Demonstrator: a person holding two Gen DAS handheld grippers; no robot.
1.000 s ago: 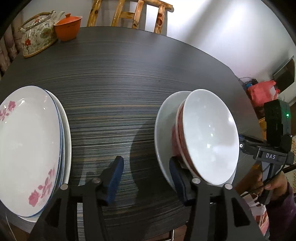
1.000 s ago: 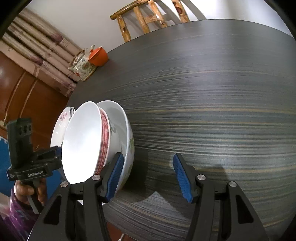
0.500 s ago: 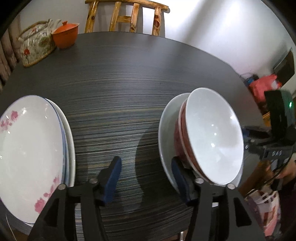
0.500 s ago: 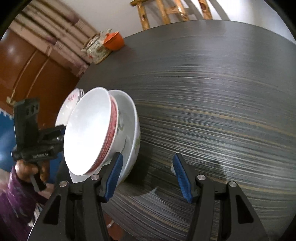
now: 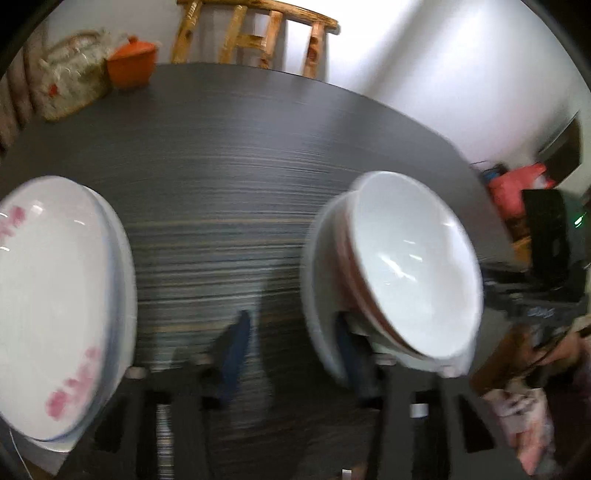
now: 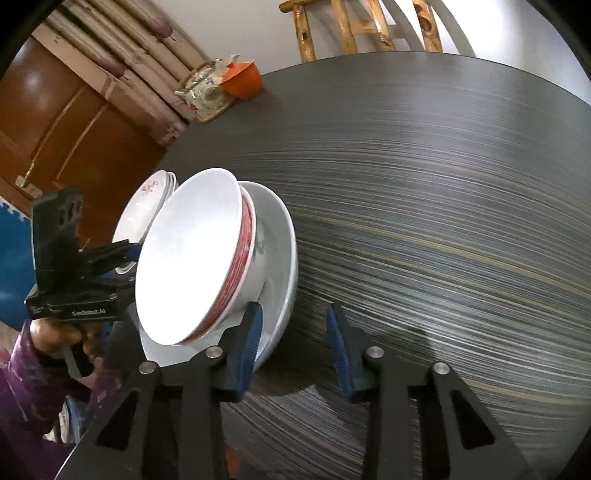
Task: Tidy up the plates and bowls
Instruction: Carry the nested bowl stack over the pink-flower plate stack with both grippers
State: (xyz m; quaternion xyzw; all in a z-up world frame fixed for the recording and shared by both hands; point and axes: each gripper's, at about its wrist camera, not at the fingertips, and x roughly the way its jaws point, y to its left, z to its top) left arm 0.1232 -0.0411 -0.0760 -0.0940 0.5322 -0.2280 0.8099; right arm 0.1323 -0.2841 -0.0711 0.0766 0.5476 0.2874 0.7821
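Note:
A stack of bowls (image 5: 413, 269) sits on the dark round table (image 5: 229, 177): a white bowl on top, a red-rimmed bowl under it, a wide white bowl at the bottom. It also shows in the right wrist view (image 6: 192, 254). A stack of plates (image 5: 48, 295), the top one with pink flowers, lies to the left and shows behind the bowls in the right wrist view (image 6: 147, 206). My left gripper (image 5: 291, 354) is open, its right finger by the bowls' near rim. My right gripper (image 6: 295, 339) is open, its left finger beside the bottom bowl.
A patterned teapot (image 5: 70, 85) and an orange lidded pot (image 5: 131, 66) stand at the table's far edge, also seen in the right wrist view (image 6: 207, 88). A wooden chair (image 5: 255, 33) stands behind the table. A brown door (image 6: 66, 122) is at left.
Both grippers have shifted a little around the bowl stack and stayed open. The bowls and plates have not moved on the table.

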